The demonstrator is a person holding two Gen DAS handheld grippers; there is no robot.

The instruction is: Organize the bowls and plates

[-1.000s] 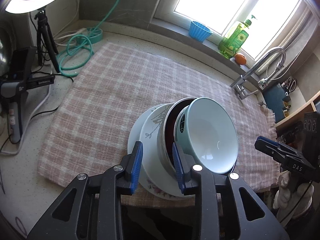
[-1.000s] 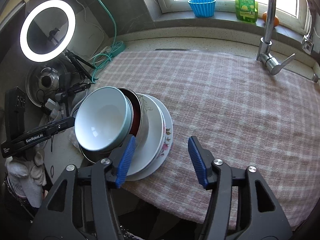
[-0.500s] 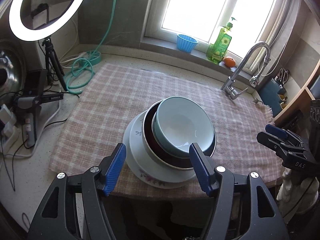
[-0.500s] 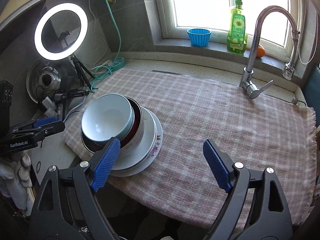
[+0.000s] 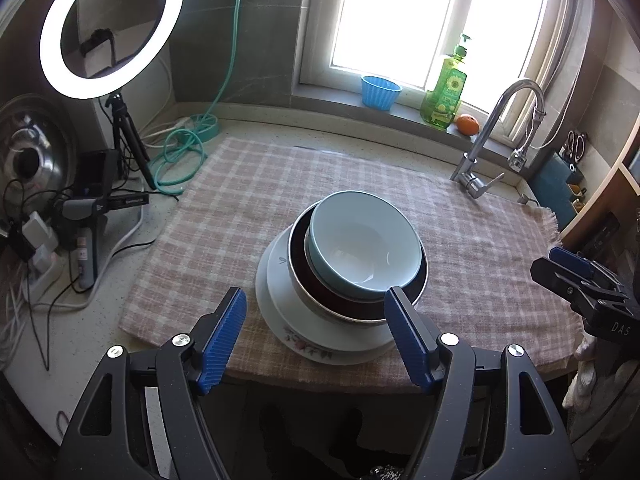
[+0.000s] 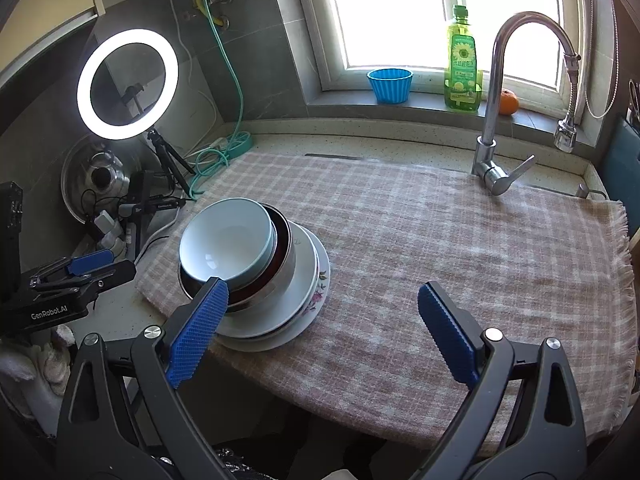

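the light blue bowl sits nested in a dark red metal-rimmed bowl, stacked on a floral plate on the checked cloth. the left gripper and right gripper both hang spread wide, holding nothing, short of the stack.

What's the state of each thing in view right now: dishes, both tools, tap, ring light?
light blue bowl: upright, empty, nested on top of the stack
dark bowl: upright, under the blue bowl
plates: stacked flat on the checked cloth
left tool: open, empty, back from the stack
right tool: open, empty
faucet: no water visible
ring light: on
blue cup: upright on the sill
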